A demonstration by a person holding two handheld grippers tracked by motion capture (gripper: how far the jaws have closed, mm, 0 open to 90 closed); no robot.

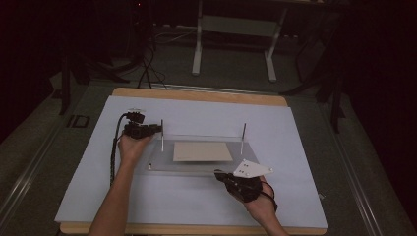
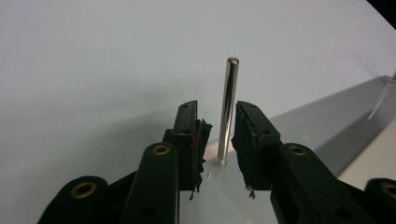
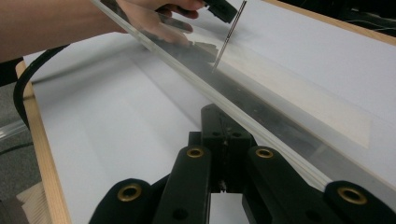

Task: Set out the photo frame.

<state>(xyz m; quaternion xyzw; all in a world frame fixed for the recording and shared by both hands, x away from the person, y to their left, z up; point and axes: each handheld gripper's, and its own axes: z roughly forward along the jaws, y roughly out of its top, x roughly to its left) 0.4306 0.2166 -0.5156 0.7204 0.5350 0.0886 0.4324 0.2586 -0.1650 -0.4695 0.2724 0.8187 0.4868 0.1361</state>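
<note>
A clear plate (image 1: 162,160) lies on the white sheet with a beige card (image 1: 202,151) on its middle. Two thin metal pins stand upright at its back corners, the left pin (image 1: 162,135) and the right pin (image 1: 243,132). My left gripper (image 1: 158,129) is at the left pin; in the left gripper view the pin (image 2: 227,112) stands between the jaws of the left gripper (image 2: 217,107) with a gap on both sides, open. My right gripper (image 1: 217,173) is at the plate's front edge; its jaws (image 3: 223,116) are shut, tips against the plate's edge (image 3: 261,126).
The white sheet (image 1: 196,201) covers most of a wooden table (image 1: 196,94), whose edges show at front and back. A black cable (image 1: 115,147) trails from the left gripper. A metal stand (image 1: 233,29) stands on the floor beyond the table.
</note>
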